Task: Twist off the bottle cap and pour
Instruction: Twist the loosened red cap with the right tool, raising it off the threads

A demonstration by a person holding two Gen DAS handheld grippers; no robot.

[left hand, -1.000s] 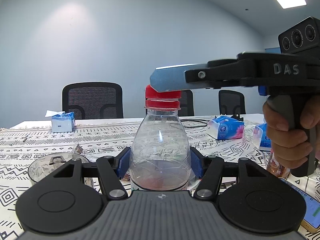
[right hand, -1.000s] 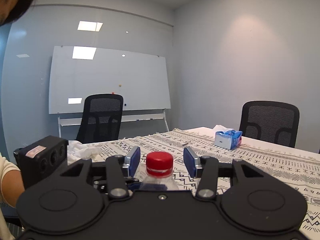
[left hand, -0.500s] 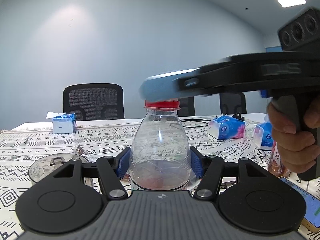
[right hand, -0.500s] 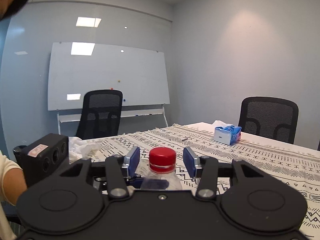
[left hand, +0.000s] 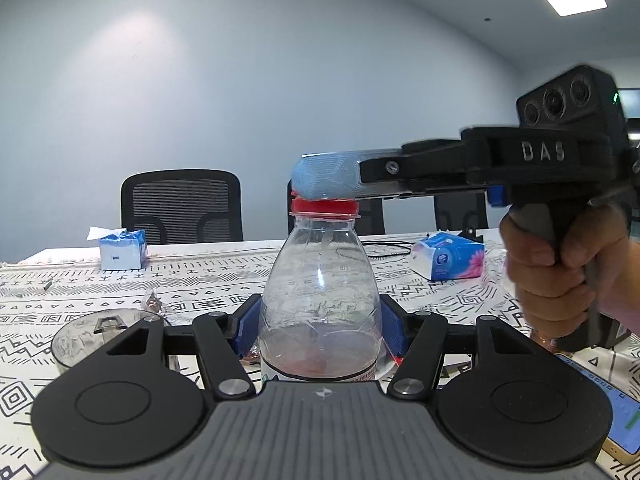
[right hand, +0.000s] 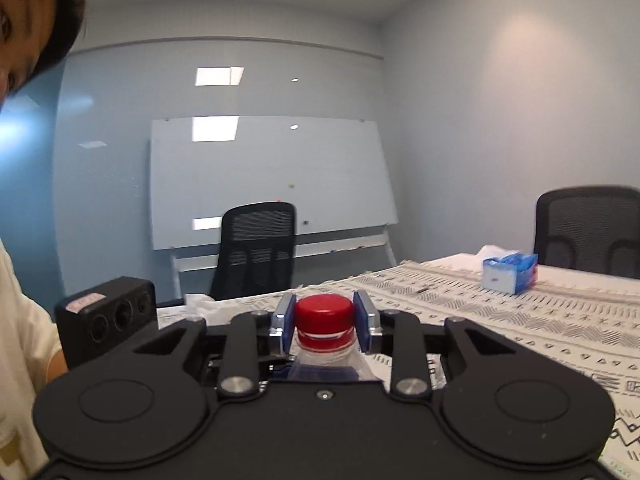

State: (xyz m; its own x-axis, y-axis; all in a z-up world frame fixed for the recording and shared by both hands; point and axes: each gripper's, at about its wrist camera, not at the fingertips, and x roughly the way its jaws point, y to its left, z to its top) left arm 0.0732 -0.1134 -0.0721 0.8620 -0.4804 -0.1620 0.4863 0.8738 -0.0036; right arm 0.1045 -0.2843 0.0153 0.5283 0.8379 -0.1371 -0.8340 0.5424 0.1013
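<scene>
Item one: I am holding a clear plastic bottle with a little reddish liquid at its bottom [left hand: 320, 300], upright, in my left gripper [left hand: 320, 330]; its blue pads are pressing both sides of the bottle's lower body.

Item two: I am clamping the round red screw cap [right hand: 325, 316] with my right gripper [right hand: 325, 322]; the blue pads are touching the cap on both sides, and the cap is sitting on the bottle neck. In the left wrist view one pale blue pad is covering most of the cap, with the red collar showing under it, and my right hand [left hand: 552, 276] is wrapping the black handle.

Item three: the table, covered with a white cloth printed in black geometric patterns [left hand: 200, 292], is carrying the rest.

Item four: a clear round container [left hand: 84, 340] is standing on the cloth just left of my left gripper.

Item five: a blue-and-white tissue box [left hand: 122, 254] is sitting far back on the left; a blue-and-pink tissue pack [left hand: 450, 258] is lying back on the right.

Item six: a phone with a lit screen [left hand: 616, 420] is lying at the near right edge.

Item seven: black mesh office chairs [left hand: 182, 206] are lining the far side, and a whiteboard [right hand: 272, 180] is leaning by the wall.
</scene>
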